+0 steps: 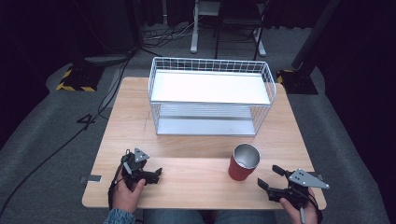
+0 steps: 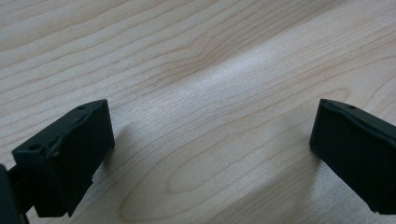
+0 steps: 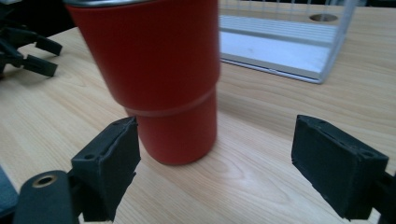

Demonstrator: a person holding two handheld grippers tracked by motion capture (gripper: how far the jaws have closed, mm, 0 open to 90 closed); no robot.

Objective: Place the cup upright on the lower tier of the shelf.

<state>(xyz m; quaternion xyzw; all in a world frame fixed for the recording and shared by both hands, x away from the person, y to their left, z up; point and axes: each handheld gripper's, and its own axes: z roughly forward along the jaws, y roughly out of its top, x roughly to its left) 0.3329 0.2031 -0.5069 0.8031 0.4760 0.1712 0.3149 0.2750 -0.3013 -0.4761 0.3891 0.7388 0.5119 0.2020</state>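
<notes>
Stood upright on the wooden surface (image 1: 187, 177), near its front edge and right of centre: a red cup (image 1: 243, 163) with a bare metal rim and inside, mouth up, nothing visible in it. Sat behind it, well apart, toward the far edge: a white wire rack (image 1: 212, 95) with two flat shelves, one above the other.

Held low over the front right corner in the person's right hand (image 1: 299, 207): the right claw (image 1: 270, 178), jaws spread wide, pointed left and forward at the cup, gripping nothing. Seen from the right gripper view: red cup (image 3: 159, 79) close ahead and left of the gap, nearer the left jaw than the right, not touched by either; a step in its wall where the body narrowed toward the base. Beyond it, the rack's lower shelf (image 3: 280, 46) and, far left, the other claw (image 3: 32, 53).

Held at the front left in the left hand (image 1: 126, 189): the left claw (image 1: 156, 176), pointed right along the surface, well apart from the cup. From the left gripper view: jaws wide apart, bare wood grain (image 2: 210, 116) between them, tips close above it, nothing gripped.
</notes>
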